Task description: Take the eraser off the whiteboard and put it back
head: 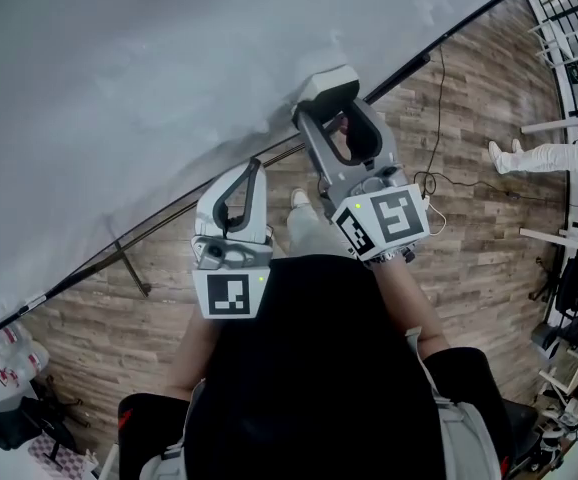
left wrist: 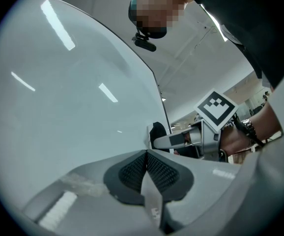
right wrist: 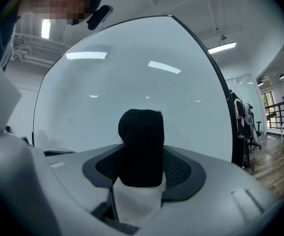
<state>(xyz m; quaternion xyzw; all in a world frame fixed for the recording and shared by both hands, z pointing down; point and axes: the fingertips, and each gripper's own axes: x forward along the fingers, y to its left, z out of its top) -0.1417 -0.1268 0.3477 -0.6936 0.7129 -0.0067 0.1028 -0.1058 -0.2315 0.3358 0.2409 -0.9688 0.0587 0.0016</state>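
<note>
The whiteboard (head: 119,88) fills the upper left of the head view and stands close ahead in both gripper views. My right gripper (right wrist: 142,163) is shut on the eraser (right wrist: 142,146), a white block with a black felt face that stands upright between the pads. In the head view the right gripper (head: 327,96) holds the eraser (head: 327,83) at the board's surface; whether it touches the board I cannot tell. My left gripper (left wrist: 146,167) is shut with nothing in it, its pads pressed together, and sits lower left of the right one (head: 256,166), pointing at the board.
A wooden floor (head: 469,218) lies below, with a black cable (head: 439,183) on it and the board's stand foot (head: 129,268). A person in white trousers (head: 539,156) is at the right, near railings and chairs (head: 569,308).
</note>
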